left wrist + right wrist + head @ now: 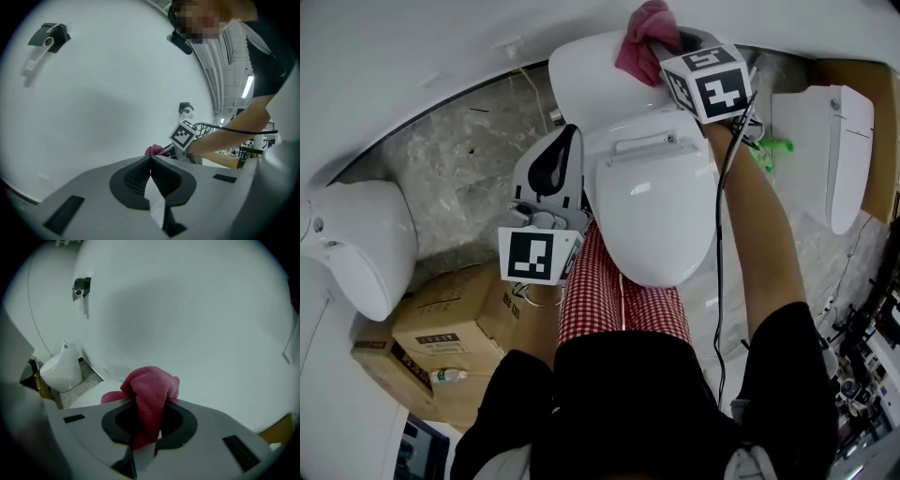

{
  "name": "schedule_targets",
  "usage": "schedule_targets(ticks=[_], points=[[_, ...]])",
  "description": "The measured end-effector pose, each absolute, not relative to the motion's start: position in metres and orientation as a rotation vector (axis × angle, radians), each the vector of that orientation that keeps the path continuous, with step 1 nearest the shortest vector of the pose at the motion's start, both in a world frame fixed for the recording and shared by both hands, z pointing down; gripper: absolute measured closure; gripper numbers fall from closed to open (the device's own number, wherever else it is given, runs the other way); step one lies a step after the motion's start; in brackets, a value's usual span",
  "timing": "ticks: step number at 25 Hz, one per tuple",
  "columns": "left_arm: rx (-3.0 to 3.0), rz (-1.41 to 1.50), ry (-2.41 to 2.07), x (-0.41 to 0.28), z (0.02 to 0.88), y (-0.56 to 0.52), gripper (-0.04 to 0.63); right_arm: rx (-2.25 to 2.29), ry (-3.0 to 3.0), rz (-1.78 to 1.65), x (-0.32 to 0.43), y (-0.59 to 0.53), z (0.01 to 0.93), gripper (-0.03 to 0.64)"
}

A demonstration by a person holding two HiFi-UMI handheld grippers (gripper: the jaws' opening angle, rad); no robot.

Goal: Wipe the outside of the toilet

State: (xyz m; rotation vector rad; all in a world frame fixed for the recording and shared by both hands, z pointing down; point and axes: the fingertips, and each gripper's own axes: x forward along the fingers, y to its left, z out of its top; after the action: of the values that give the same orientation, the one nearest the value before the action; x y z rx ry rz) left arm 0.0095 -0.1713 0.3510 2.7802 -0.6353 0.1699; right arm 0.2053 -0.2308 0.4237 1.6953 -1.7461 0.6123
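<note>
White wall (pixel 394 47) behind toilet (pixel 656 206). Right gripper (pixel 146 430) clamps pink cloth (pixel 150 390) at far tank (pixel 581 75). Left gripper (pixel 151 164) jaws together, empty, left of seat.

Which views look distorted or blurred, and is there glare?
Both gripper views: strong fisheye, dark corners. Left gripper view: a ceiling light glares at right. Right gripper view: the cloth is sharp. Head view: even light, soft sheen on the toilet lid.

Three toilets (pixel 656 206), two tools (pixel 565 141), one cloth (pixel 642 42)
</note>
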Motion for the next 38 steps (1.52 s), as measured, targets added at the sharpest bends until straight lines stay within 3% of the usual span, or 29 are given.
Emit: schedule_targets(ticks=[38], points=[[2.776, 0.252, -0.463, 0.066, 0.373, -0.116, 0.586, 1.969, -1.373, 0.712, 0.386, -0.088, 0.467, 0.538]])
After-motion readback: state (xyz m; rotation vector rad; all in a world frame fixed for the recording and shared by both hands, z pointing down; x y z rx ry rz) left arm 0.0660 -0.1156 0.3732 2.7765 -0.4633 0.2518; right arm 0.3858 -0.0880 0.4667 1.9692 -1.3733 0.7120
